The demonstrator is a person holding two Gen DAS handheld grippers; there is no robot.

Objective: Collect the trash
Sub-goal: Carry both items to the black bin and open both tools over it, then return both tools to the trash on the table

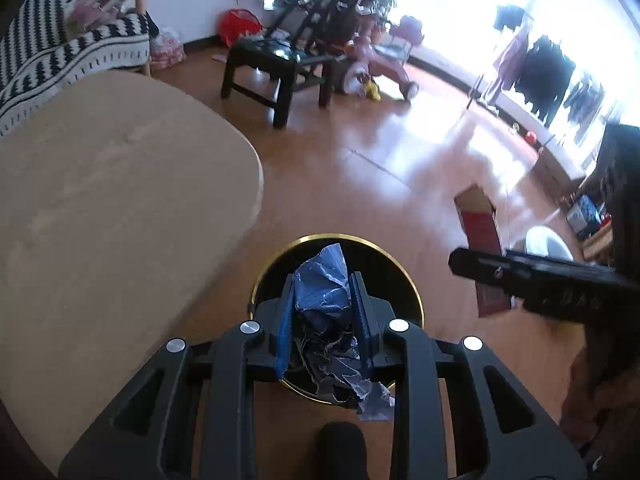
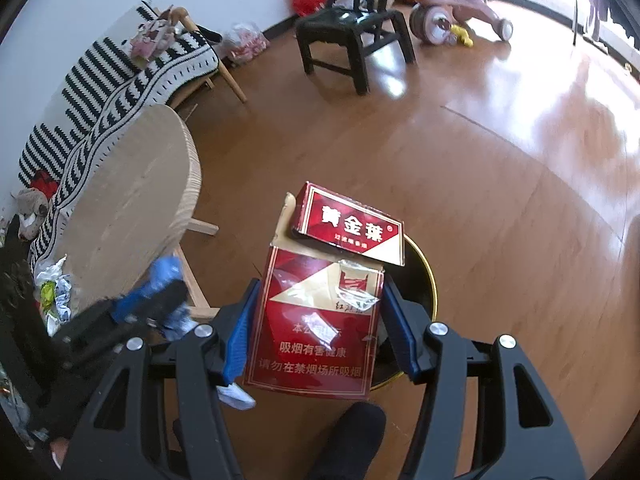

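Note:
My left gripper is shut on a crumpled blue paper wrapper and hangs right over a black trash bin with a gold rim. More crumpled paper lies in the bin and over its near rim. In the right wrist view my right gripper is shut on a red cigarette pack whose flip lid stands open. The pack is above the near left part of the bin. The left gripper with its blue paper shows blurred at the left. The right gripper and its pack appear at the right of the left wrist view.
A beige oval table stands close to the left of the bin. Behind are a black chair, a striped sofa and a pink tricycle. Crumpled wrappers lie at the left. A person's black-socked foot is by the bin.

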